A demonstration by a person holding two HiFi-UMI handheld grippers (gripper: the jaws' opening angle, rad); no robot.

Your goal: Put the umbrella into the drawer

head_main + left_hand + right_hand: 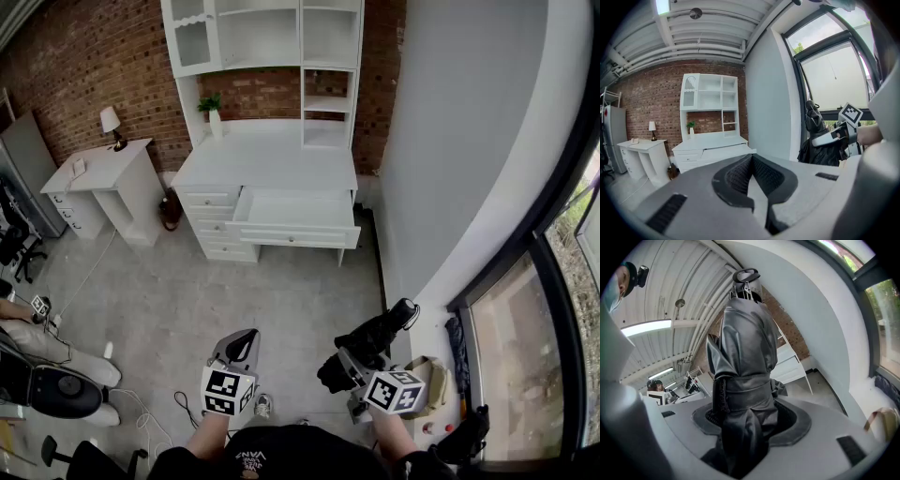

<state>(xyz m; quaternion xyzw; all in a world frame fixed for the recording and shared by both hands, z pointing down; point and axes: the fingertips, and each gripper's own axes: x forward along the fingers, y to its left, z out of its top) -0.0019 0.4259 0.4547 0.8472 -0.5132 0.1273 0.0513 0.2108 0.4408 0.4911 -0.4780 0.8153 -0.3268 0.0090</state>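
The right gripper (749, 430), jaws set wide, clamps the folded black fabric umbrella (744, 348) around its strapped middle. The left gripper (751, 174) has its jaws closed, pads touching.

Red brick wall (84, 84) behind white shelving (262, 37); a lamp (111, 122) on a small white bench (98, 169); grey floor (187, 300); white wall (469, 112) beside a tall window (525, 356).
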